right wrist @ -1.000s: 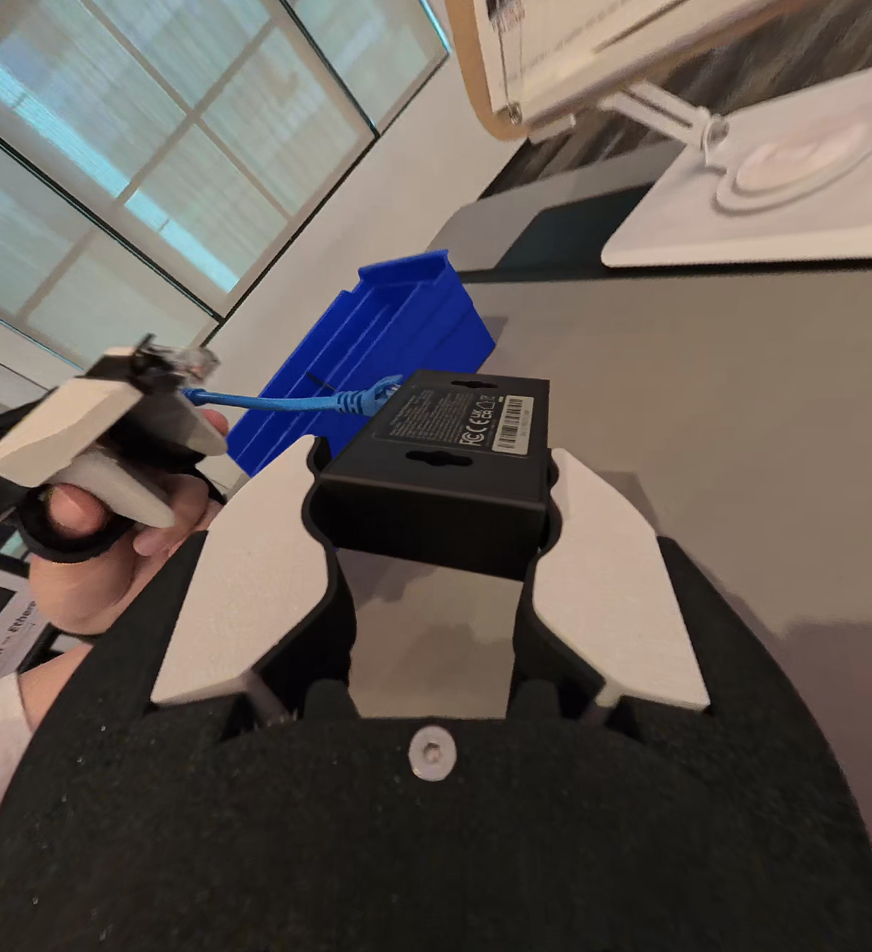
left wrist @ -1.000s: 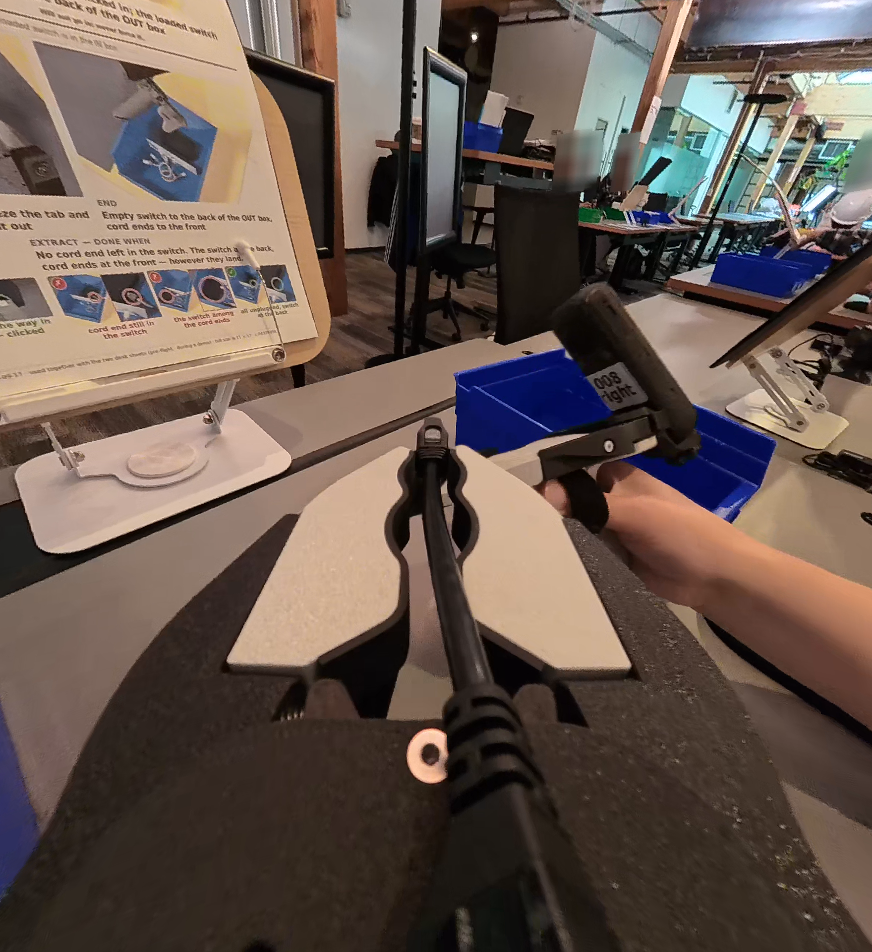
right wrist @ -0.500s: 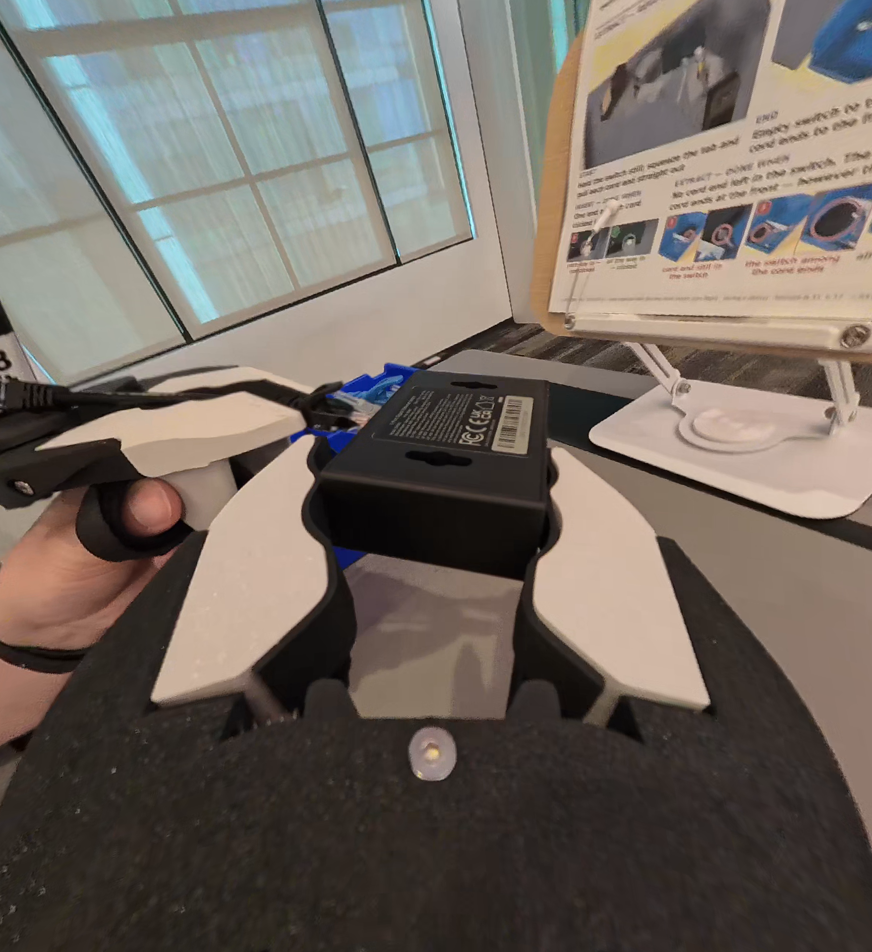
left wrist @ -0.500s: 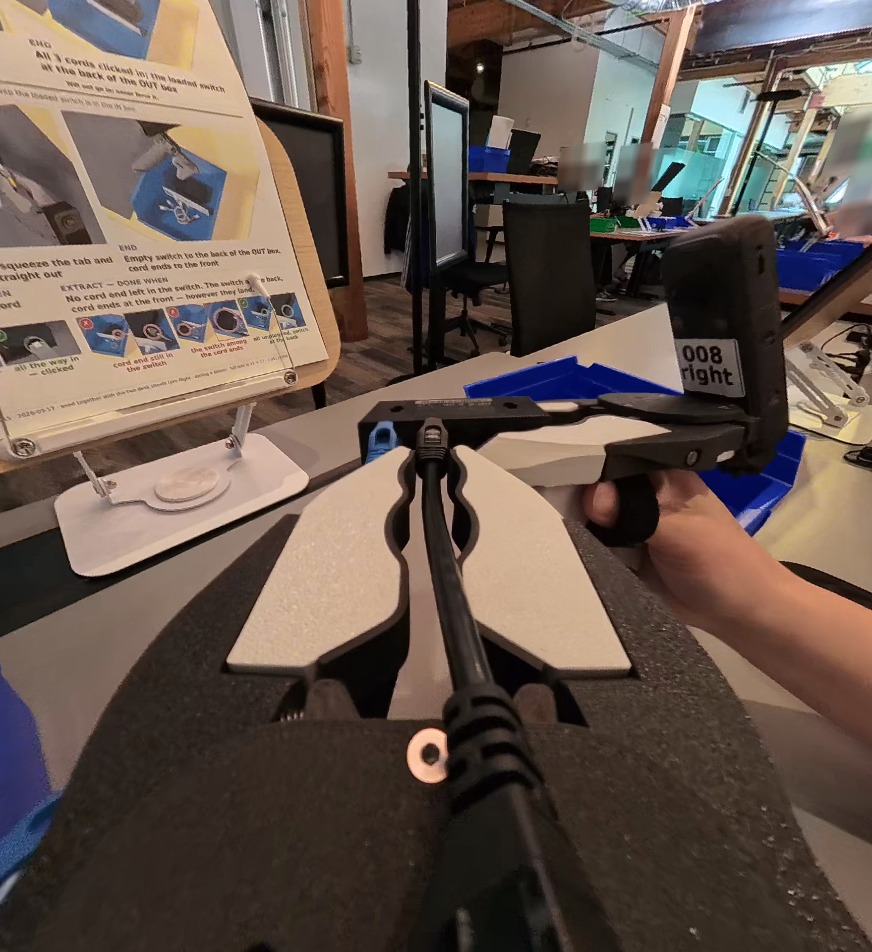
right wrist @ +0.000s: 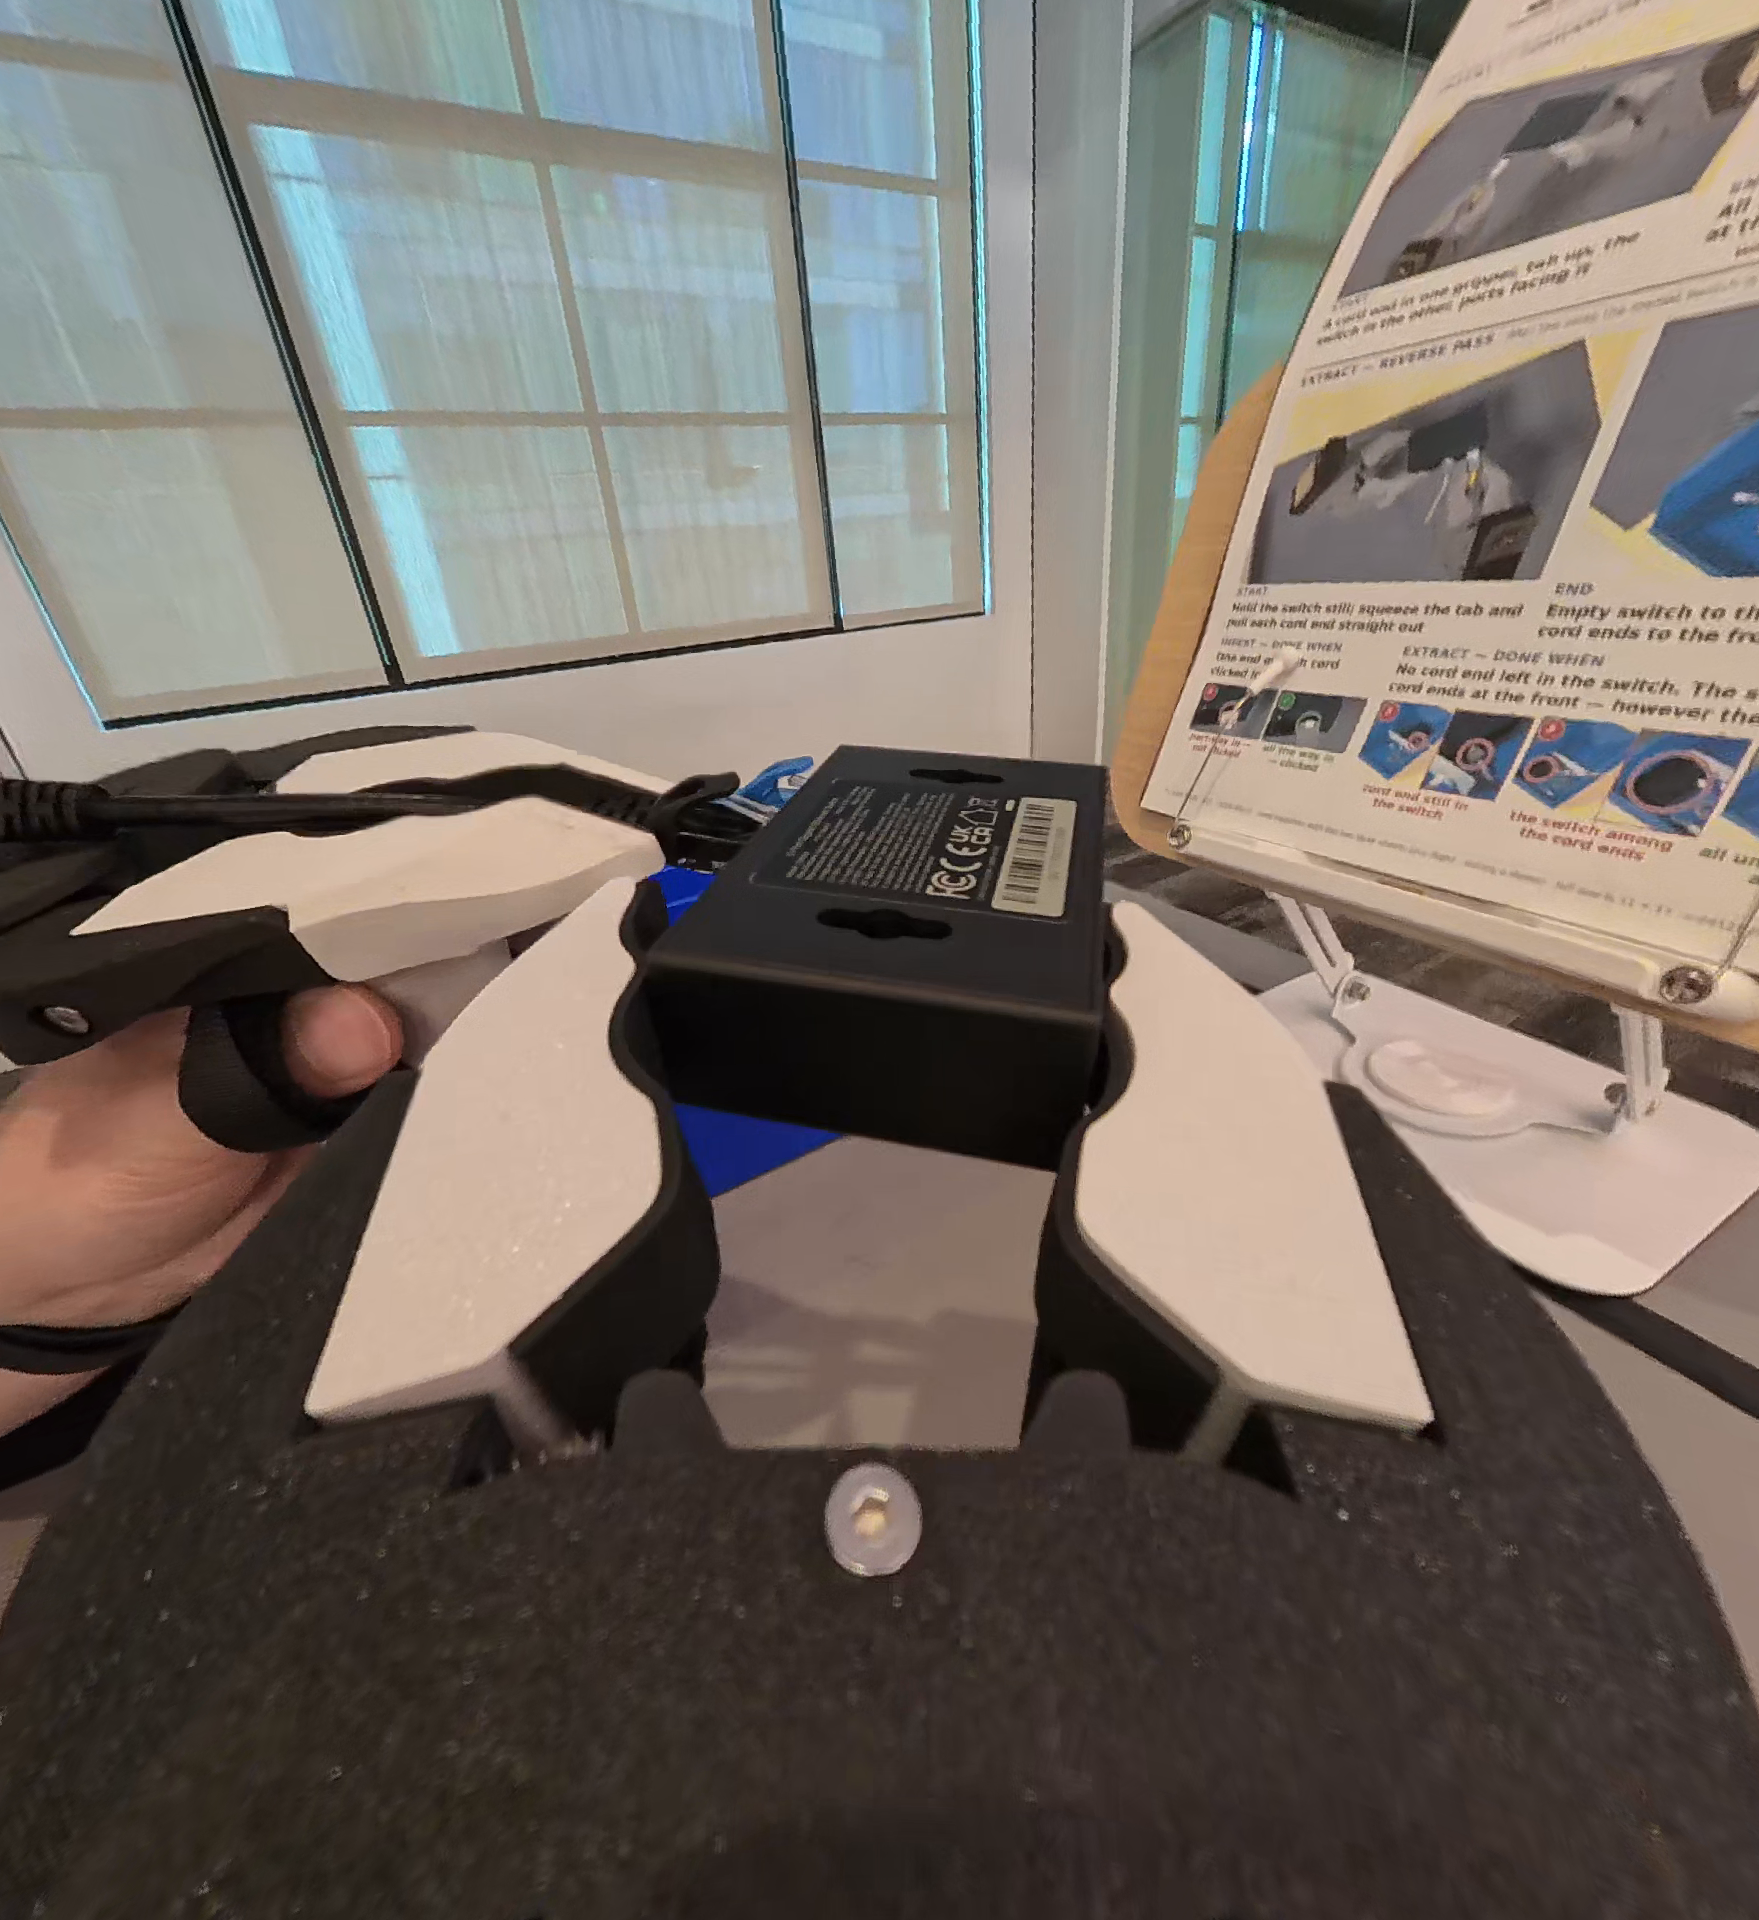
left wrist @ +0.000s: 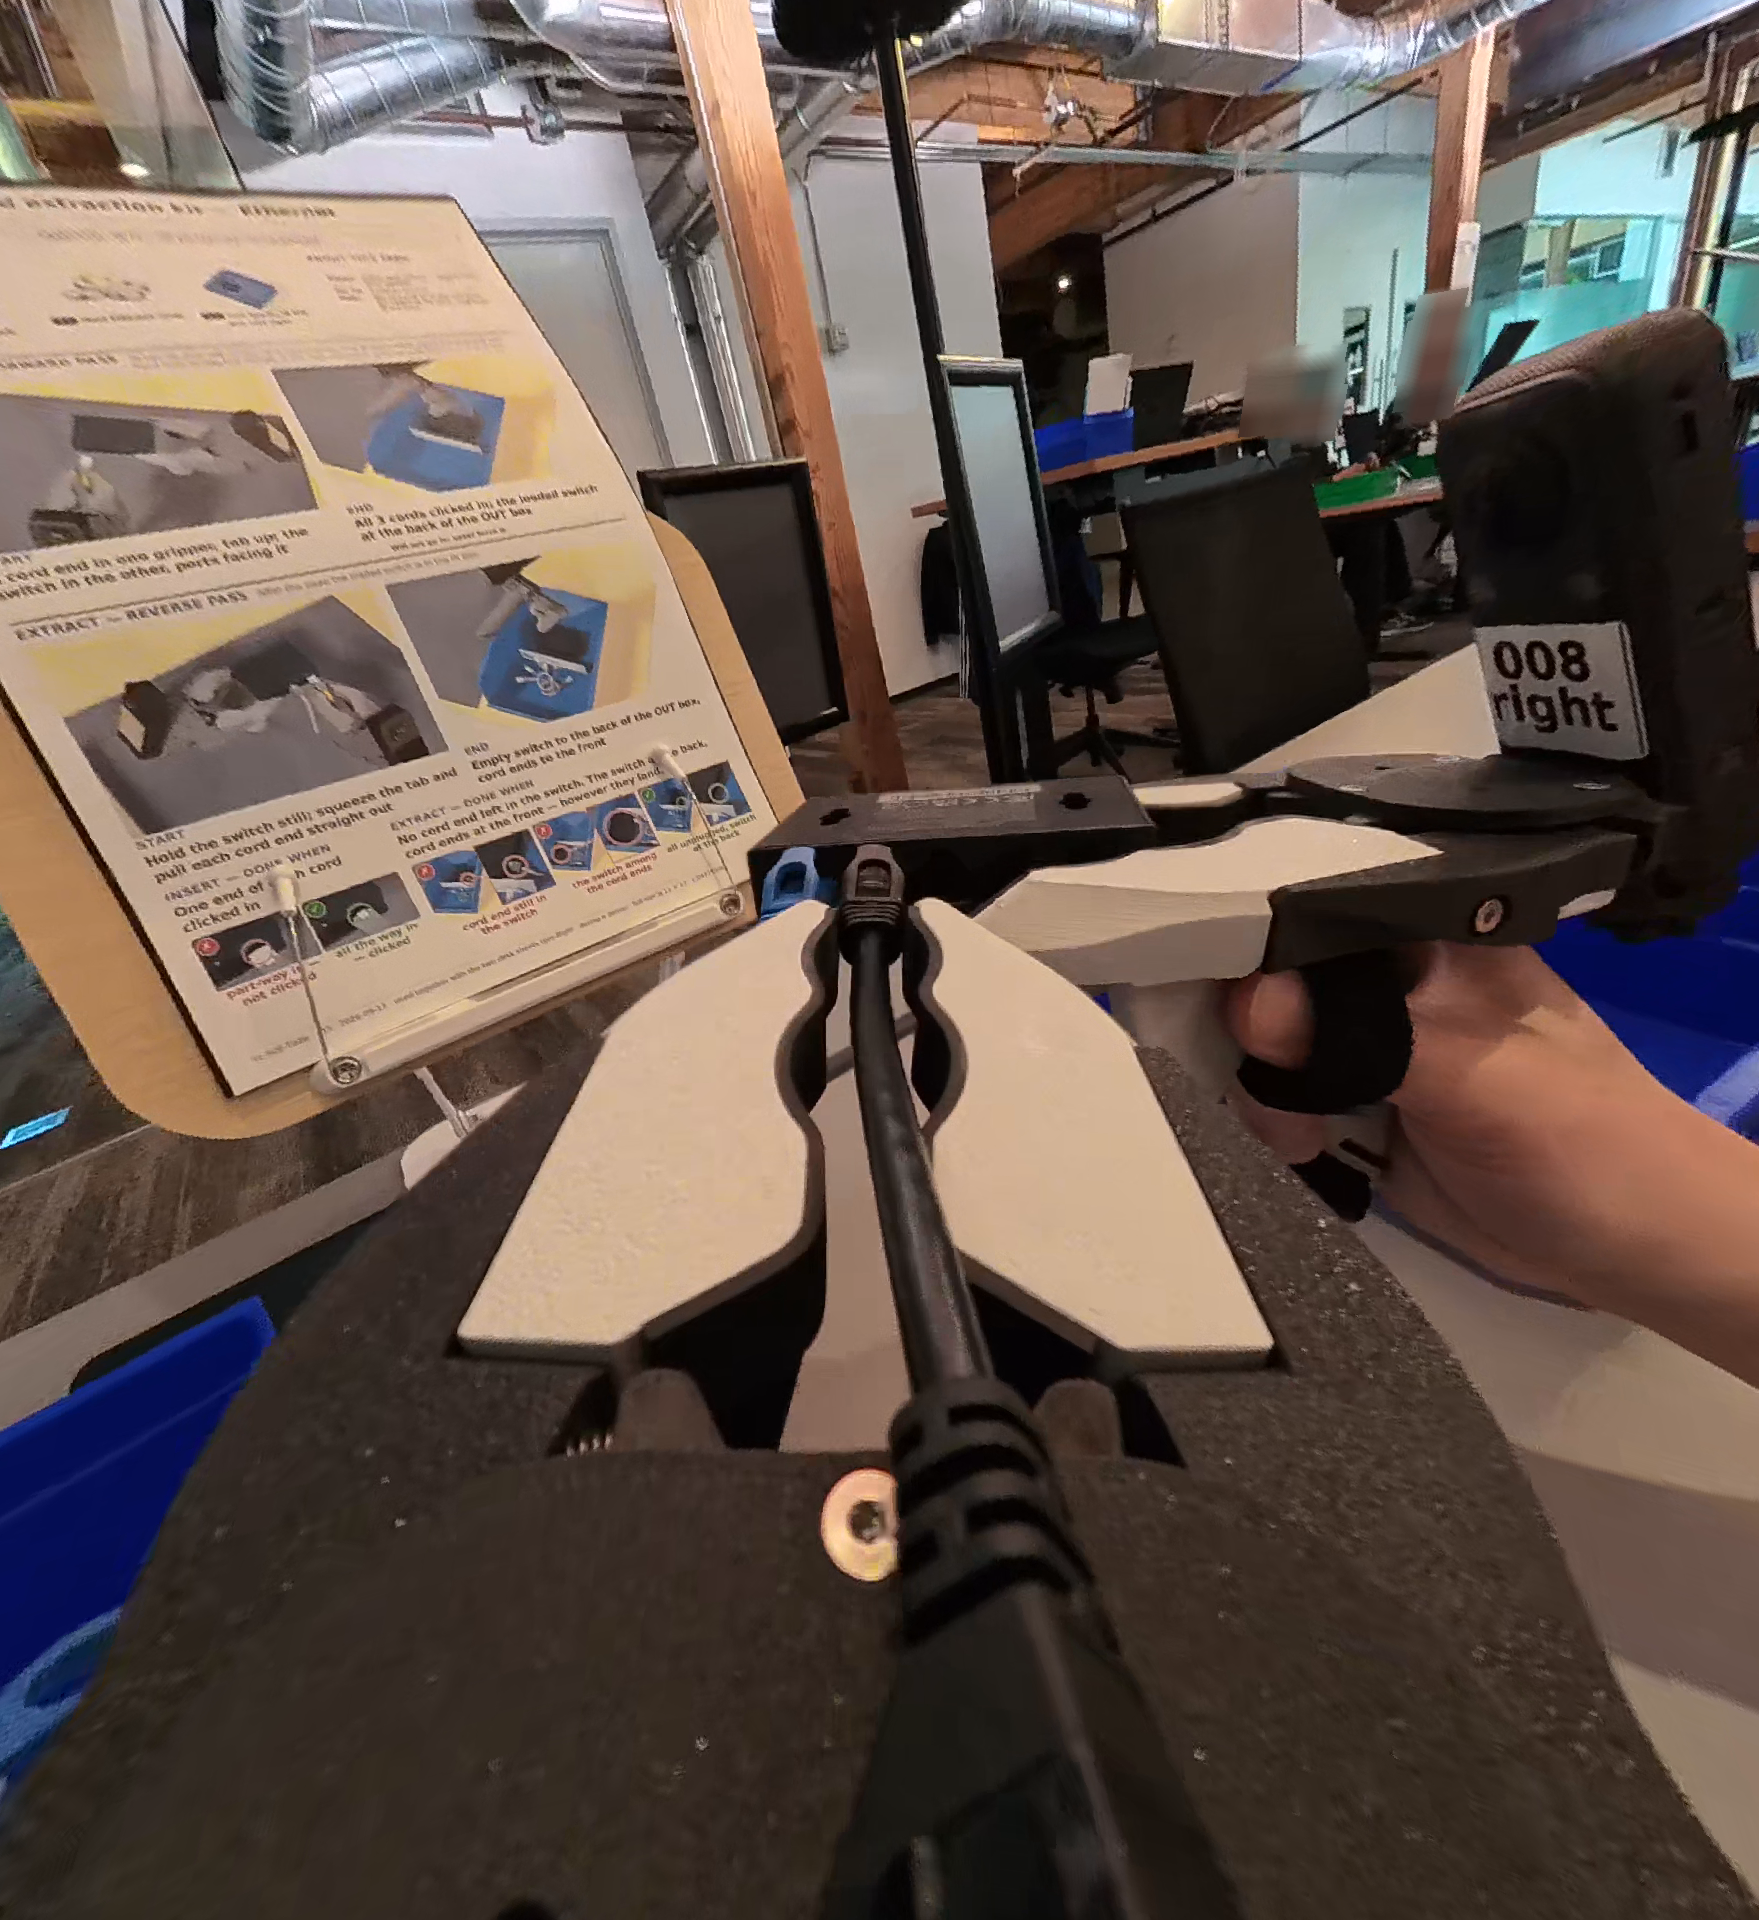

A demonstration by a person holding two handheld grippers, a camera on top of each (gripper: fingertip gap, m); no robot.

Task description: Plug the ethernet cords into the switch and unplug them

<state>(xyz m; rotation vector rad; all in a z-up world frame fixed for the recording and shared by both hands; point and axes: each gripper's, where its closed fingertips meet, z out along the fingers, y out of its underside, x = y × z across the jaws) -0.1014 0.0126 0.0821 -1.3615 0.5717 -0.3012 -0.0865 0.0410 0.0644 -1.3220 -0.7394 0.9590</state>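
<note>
My left gripper (left wrist: 873,920) is shut on a black ethernet cord (left wrist: 896,1122), which runs back between its fingers. The cord's plug (left wrist: 875,883) sits against the port face of the black switch (left wrist: 958,821); I cannot tell how deep it is. A blue plug (left wrist: 787,883) is in a port just to its left. My right gripper (right wrist: 880,914) is shut on the switch (right wrist: 885,935) and holds it label side up above the table. In the right wrist view the left gripper (right wrist: 646,842) comes in from the left with the black cord (right wrist: 231,800).
An instruction board (left wrist: 335,623) on a white stand (right wrist: 1540,1174) stands just behind the switch. A blue bin (left wrist: 1737,987) sits at the right and another (left wrist: 54,1507) at the near left. The grey table (right wrist: 854,1351) lies below. A person's hand (left wrist: 1498,1132) holds each gripper.
Both grippers rose and came together. The black plug moved from beside the switch up to its port face. The switch turned level in the right gripper.
</note>
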